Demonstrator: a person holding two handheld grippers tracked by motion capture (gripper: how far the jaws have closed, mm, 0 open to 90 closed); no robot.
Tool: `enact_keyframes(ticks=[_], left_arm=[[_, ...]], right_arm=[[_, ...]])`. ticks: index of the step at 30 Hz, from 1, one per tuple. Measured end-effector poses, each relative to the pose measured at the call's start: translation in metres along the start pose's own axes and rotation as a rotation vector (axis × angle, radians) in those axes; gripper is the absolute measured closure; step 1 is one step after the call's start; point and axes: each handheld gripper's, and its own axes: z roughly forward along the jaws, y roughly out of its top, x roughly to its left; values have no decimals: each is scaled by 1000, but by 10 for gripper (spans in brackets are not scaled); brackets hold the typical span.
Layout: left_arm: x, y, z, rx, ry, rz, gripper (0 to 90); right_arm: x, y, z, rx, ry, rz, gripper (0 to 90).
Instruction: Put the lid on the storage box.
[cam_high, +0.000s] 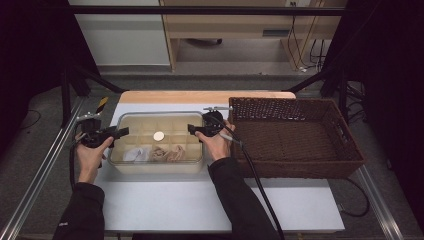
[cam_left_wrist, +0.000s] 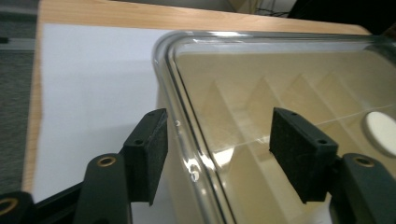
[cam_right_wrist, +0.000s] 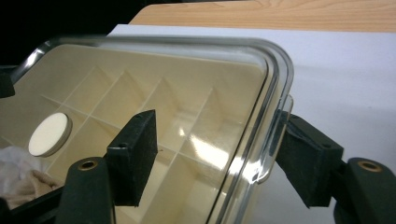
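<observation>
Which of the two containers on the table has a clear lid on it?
The cream plastic box between the two tongs, with divided compartments under its lid. The brown wicker basket on the right is open-topped.

The high view is dim and soft, its sides nearly black, with even overhead light falling mostly on the white counter (cam_high: 200, 205) below the tongs and only faint shadows there. In both gripper views the light is brighter: white glare streaks along the clear lid (cam_left_wrist: 196, 116) between the black pads, and bright patches sit on its top. The nearest pad edges and the far background look slightly blurred.
</observation>
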Motion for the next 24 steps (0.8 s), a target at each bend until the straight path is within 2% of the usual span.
enact_keyframes(ticks=[1, 5, 11, 16, 19, 22, 24], left_arm=[[1, 0, -1, -2, -8, -6, 383], [3, 0, -6, -17, -14, -20, 384], [0, 0, -5, -11, -11, -8, 386], [-2, 0, -10, -22, -14, 0, 387], [-4, 2, -16, -45, -20, -1, 388], [-8, 3, -22, -61, -28, 8, 390], [-10, 3, -23, -63, -32, 11, 390]], right_arm=[[0, 0, -1, 0, -6, 7, 333], [1, 0, -3, 0, -26, -15, 311], [2, -5, 4, 20, -25, -10, 256], [1, -4, 1, 8, -27, -11, 297], [1, -2, -5, -8, -32, -12, 291], [4, 1, -12, -46, -43, -17, 290], [6, 2, -15, -54, -40, -20, 291]])
